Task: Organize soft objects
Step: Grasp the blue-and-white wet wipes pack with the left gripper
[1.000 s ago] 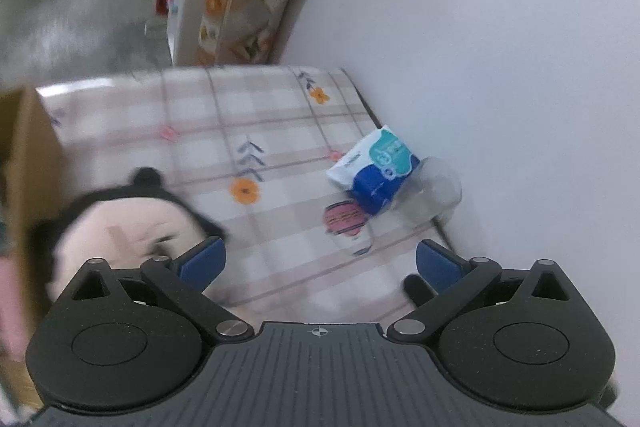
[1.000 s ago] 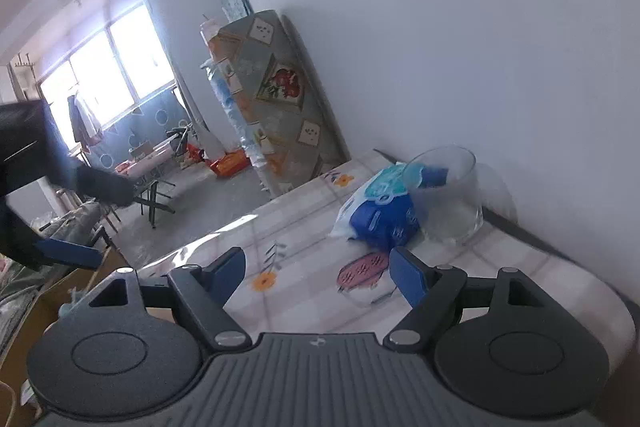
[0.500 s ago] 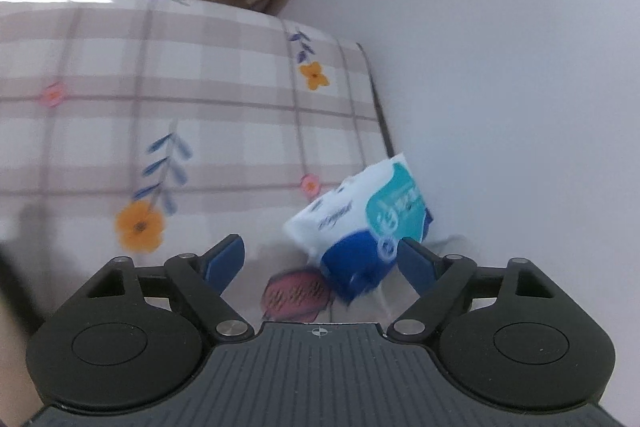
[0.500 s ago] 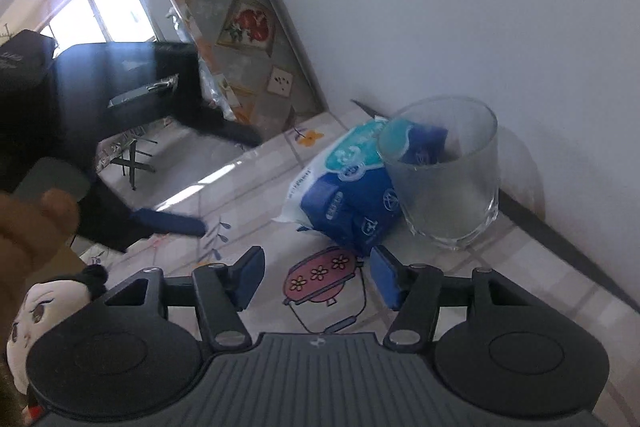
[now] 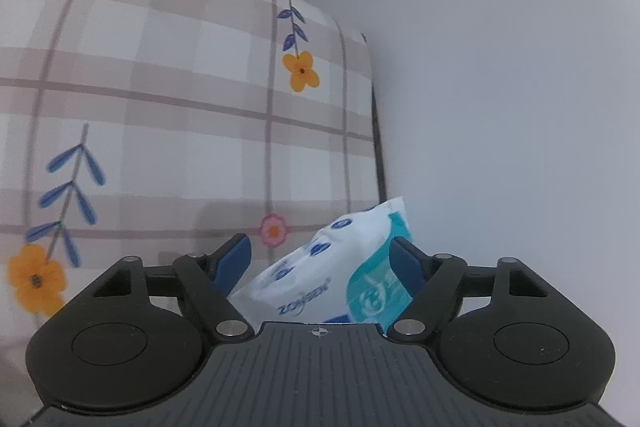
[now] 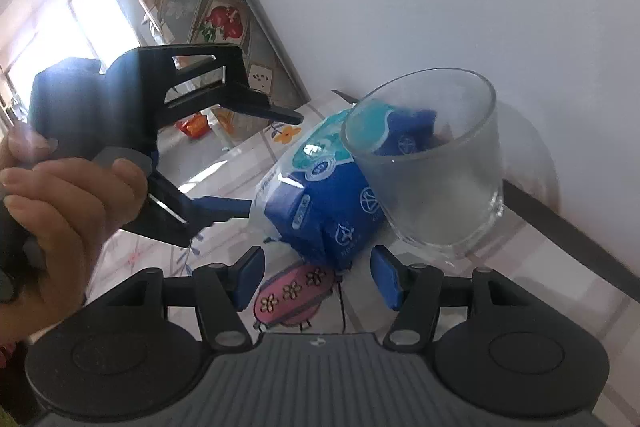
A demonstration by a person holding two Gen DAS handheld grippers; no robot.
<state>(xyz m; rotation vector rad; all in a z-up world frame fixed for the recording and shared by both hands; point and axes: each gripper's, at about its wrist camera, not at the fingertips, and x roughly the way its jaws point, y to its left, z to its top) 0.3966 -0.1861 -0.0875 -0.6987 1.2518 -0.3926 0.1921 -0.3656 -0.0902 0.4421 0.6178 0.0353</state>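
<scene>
A soft blue, white and teal tissue pack lies on the checked tablecloth by the wall, leaning against a clear glass. In the left wrist view the pack sits between the open fingers of my left gripper, which straddles its top end. The right wrist view shows the left gripper from the side, one finger above the pack and one at its left edge. My right gripper is open and empty, just in front of the pack.
A white wall runs close along the table's right edge. A patterned folded panel leans on the wall beyond the table. The cloth stretches to the left.
My left gripper has swung right and moved in from the plush doll side onto the tissue pack. My right gripper has come closer to the pack and glass.
</scene>
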